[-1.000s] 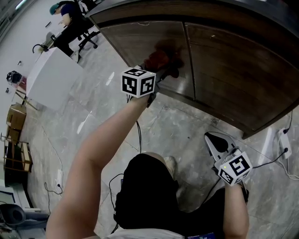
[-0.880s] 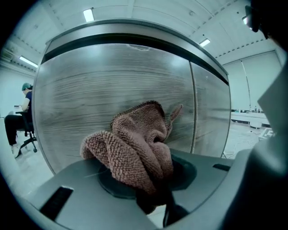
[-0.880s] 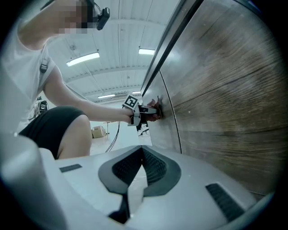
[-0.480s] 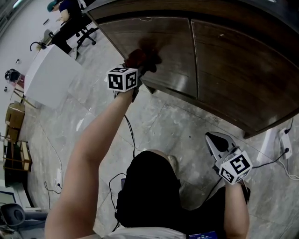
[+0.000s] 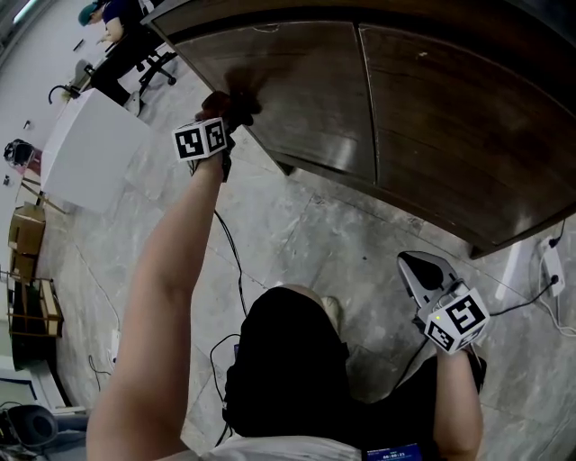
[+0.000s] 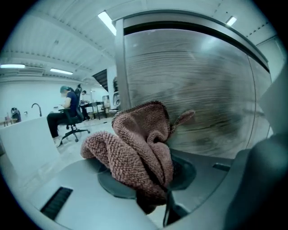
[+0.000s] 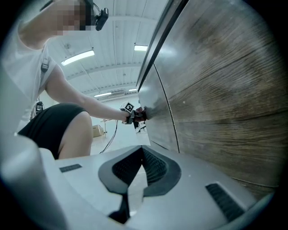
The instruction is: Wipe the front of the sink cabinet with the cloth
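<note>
The left tongs (image 6: 155, 182) are pressed together on a pinkish-brown knitted cloth (image 6: 135, 148), pinching its lower folds. The rest of the cloth bulges up and out over both jaws. In the head view these tongs sit at the upper left of the frame, at the end of an outstretched bare arm (image 5: 171, 270). The cloth lies against the front of the dark wood-grain sink cabinet (image 5: 432, 117), at the outer left edge of the left-hand door (image 5: 297, 81). From the left gripper view its top fold seems to touch the door face, though the blur there leaves the contact uncertain. The cube (image 5: 200, 140) on these tongs carries black-and-white square markers.

The right tongs (image 7: 141, 150) are closed and hold nothing: the ribbed black pads (image 7: 155, 168) meet at their tips, with only a thin wedge of pale floor showing lower down. In the head view they hang at the lower right of the frame over the grey stone-patterned floor (image 5: 297, 234), apart from the cabinet, and their own marker cube (image 5: 454, 321) faces up. The right gripper view has the cabinet front filling its right half.

A white desk (image 5: 90, 149) stands at the upper left of the head view. Beyond it a person (image 5: 112, 22) sits on an office chair. Cables (image 5: 531, 302) trail along the floor at the right edge.
</note>
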The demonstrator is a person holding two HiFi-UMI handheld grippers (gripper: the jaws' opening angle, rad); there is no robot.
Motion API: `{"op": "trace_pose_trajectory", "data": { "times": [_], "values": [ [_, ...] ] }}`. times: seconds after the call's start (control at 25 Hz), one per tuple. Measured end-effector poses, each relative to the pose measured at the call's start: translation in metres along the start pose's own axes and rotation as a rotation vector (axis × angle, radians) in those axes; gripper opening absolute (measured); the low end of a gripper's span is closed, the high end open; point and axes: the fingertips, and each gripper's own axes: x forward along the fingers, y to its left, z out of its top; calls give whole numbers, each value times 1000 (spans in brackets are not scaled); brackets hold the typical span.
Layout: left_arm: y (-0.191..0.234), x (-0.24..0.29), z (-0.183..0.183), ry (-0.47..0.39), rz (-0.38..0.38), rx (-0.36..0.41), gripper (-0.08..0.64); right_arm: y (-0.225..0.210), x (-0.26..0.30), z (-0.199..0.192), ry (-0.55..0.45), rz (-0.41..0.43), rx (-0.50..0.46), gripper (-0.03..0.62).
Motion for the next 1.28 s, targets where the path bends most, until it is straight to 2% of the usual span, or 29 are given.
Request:
{"op": "trace_pose_trajectory", "data": {
  "times": [0.08,0.16,0.24,0.36,0.56,0.8,0.96,1.28],
  "values": [
    [16,1,-5,7,39,-76,127,-5,-4,0,-4,-13,4,12],
    [23,4,-11,23,62,-116,126,-9,-8,-1,-8,-26,14,12],
    [20,7,-19,45,62,-100,126,-10,-9,-3,-9,-31,21,12],
    [1,12,-30,66,22,-81,126,-7,-10,-6,-4,-25,18,12],
    [-50,16,-41,65,-95,-58,127,-3,-13,-6,-2,-21,13,12],
    [-136,-6,-43,29,-303,-57,126,0,-21,-7,-7,-23,10,12],
    [-185,-21,-38,3,-412,-45,126,2,-24,-7,-7,-24,12,12],
    [-280,-50,-29,-41,-625,34,126,-5,-32,-6,-17,-42,13,12]
  ]
}}
